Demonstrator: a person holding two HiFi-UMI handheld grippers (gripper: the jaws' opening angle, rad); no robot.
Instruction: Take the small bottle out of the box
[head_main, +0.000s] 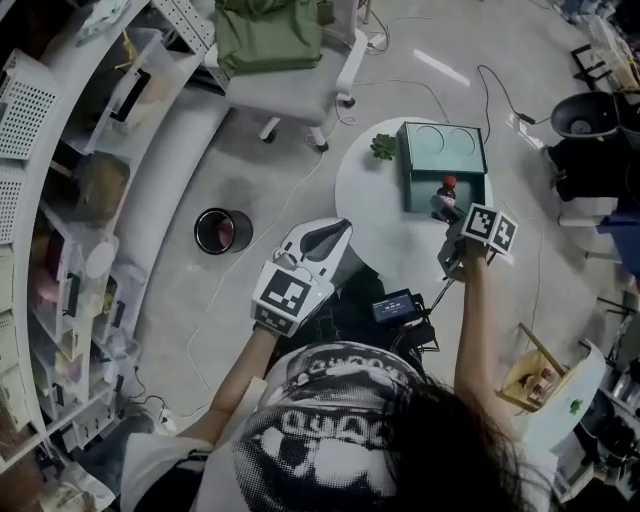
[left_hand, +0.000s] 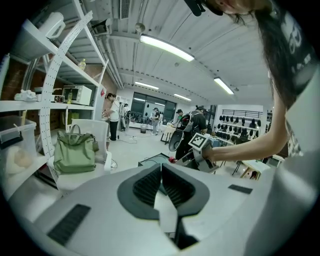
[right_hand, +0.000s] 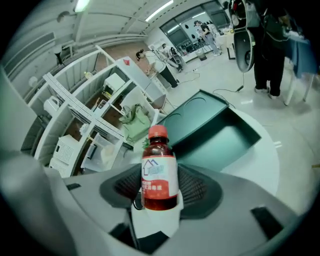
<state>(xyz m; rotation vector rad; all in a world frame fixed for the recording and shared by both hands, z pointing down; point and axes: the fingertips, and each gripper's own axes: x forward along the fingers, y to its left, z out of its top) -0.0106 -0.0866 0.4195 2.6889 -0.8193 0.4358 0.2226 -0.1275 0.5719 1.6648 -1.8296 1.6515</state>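
Right gripper view: the small bottle (right_hand: 159, 172), red-capped, is being pinched upright between the right gripper (right_hand: 160, 197) pads, near the open teal box (right_hand: 220, 137). Its red-and-white label's print is being rendered too blurred to read. The left gripper (left_hand: 161, 170) is being held pressed together, empty.

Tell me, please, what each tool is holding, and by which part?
The right tool grips the small bottle by its lower body. The left tool is shut and holds nothing.
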